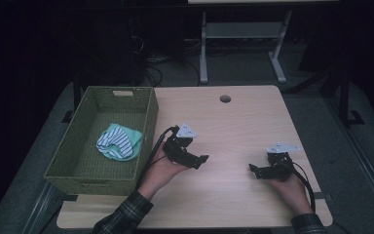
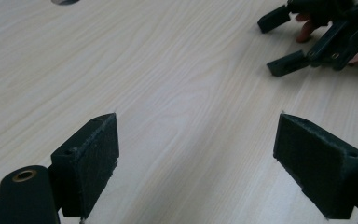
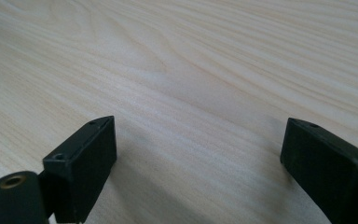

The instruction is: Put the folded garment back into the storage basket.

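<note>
— Dark room, what sits in the middle?

— Pale wood tabletop (image 1: 233, 126), with a round hole (image 1: 225, 99) near its far edge. On its left side stands a green woven basket (image 1: 85, 165). Inside lies a bundled cloth (image 1: 119, 141), striped white and dark with a mint-green part, toward the basket's right wall.

— Where are the hands?

— Two forearms in plaid sleeves come in from the near edge. The left hand-held gripper (image 1: 199, 160) rests just right of the basket, pointing right. The right hand-held gripper (image 1: 253, 169) sits near the right edge, pointing left. They face each other, well apart.

— Are they gripping anything?

— No. In the left gripper view its own hand-held gripper (image 2: 196, 163) has its jaws spread wide over bare wood, the other one visible farther off. In the right gripper view its hand-held gripper (image 3: 198, 168) is released too, over bare wood.

— And the cloth?

— In the basket, apart from both.
</note>
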Tool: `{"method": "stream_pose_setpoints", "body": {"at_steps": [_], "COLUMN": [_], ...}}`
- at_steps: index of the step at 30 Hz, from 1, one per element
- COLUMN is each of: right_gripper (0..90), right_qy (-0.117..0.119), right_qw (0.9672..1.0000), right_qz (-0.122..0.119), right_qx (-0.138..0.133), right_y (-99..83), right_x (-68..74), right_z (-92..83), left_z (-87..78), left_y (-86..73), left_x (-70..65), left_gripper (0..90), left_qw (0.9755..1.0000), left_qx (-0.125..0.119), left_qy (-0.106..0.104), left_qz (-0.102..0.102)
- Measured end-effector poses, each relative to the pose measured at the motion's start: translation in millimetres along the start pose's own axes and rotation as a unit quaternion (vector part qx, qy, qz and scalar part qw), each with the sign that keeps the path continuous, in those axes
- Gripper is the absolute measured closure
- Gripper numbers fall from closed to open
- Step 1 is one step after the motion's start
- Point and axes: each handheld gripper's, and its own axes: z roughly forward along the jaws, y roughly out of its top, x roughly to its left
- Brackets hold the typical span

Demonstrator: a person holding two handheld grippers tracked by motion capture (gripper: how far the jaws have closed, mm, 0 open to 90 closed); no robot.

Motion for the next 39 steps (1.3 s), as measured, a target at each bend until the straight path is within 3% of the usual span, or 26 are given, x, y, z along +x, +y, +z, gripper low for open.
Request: {"method": "stream_pose_setpoints", "body": {"at_steps": [27, 35, 39], "right_gripper": [10.1, 10.1, 9.7], "right_qy": [0.000, 0.000, 0.001], "right_qw": [1.0000, 1.0000, 1.0000], "right_qz": [0.001, -0.001, -0.002], "right_qx": [0.000, 0.000, 0.001], "right_y": [0.0, 0.0, 0.0], "right_x": [0.1, -0.1, 0.0], "right_z": [0.0, 0.0, 0.1], "left_z": [47.6, 55.7, 57.6], "left_y": [-44.6, -53.5, -59.1], "left_x": [-0.4, 1.8, -0.9], "left_gripper": [13.2, 12.9, 12.5], "left_qw": [0.9992, 0.9985, 0.9989], "left_qx": [0.037, 0.052, 0.042], "left_qy": [0.008, 0.014, 0.023], "left_qz": [-0.013, -0.011, 0.000]}}
